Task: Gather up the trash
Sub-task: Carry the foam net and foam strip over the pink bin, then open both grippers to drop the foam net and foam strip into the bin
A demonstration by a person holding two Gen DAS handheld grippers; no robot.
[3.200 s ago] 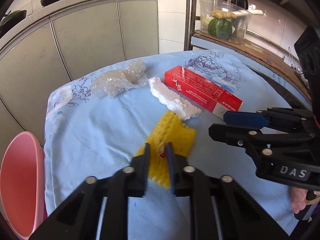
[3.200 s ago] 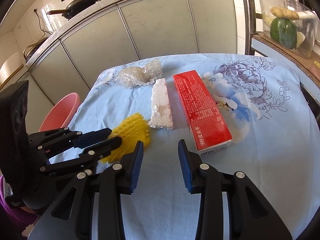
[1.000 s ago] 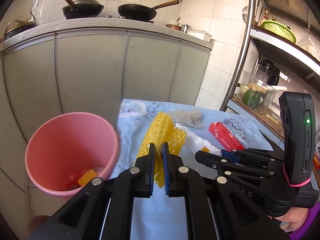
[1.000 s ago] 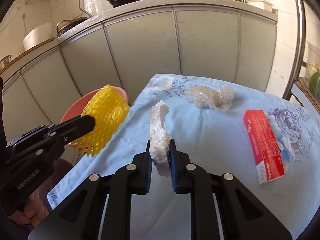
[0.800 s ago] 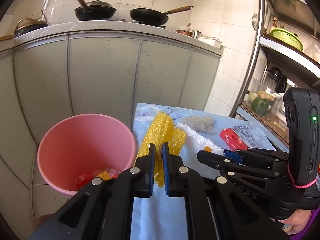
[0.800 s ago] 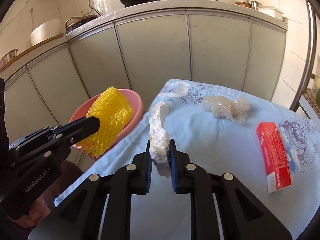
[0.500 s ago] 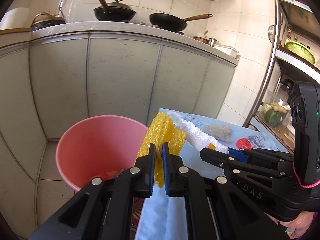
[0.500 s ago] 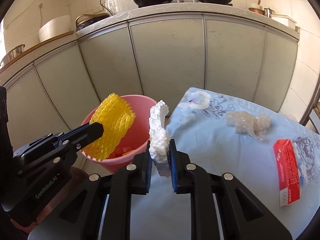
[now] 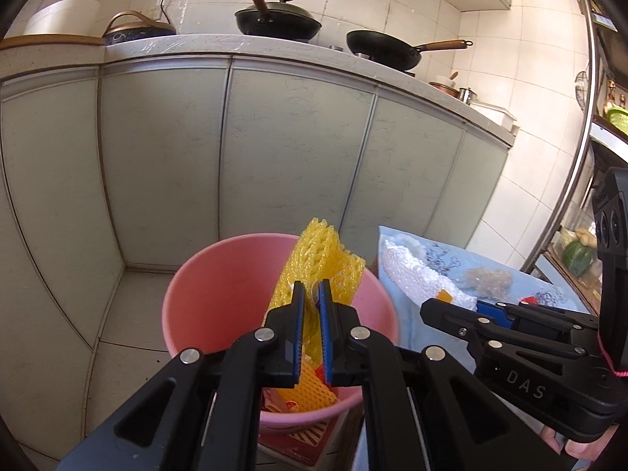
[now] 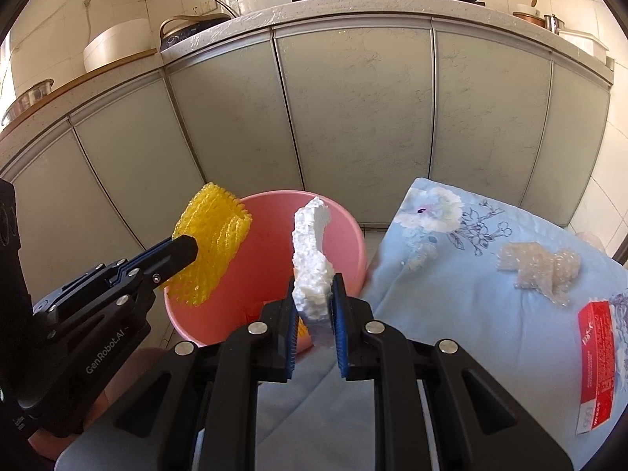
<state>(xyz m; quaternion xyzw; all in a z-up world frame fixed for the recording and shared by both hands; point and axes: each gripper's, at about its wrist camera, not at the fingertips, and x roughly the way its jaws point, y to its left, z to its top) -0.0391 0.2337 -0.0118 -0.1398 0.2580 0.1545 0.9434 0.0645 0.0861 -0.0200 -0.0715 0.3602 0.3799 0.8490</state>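
Yellow foam netting (image 9: 314, 263) stands nearly upright, its long axis rising from the clamped left tool (image 9: 310, 298), held over the mouth of a pink bucket (image 9: 204, 274) beside the worktop (image 10: 463, 274). The right tool (image 10: 313, 302) is closed on a white foam strip (image 10: 310, 251), long axis pointing up and away toward the bucket's rim. A crumpled bubble wrap (image 10: 541, 271) and a red carton (image 10: 596, 357) lie on the worktop's blue floral cloth.
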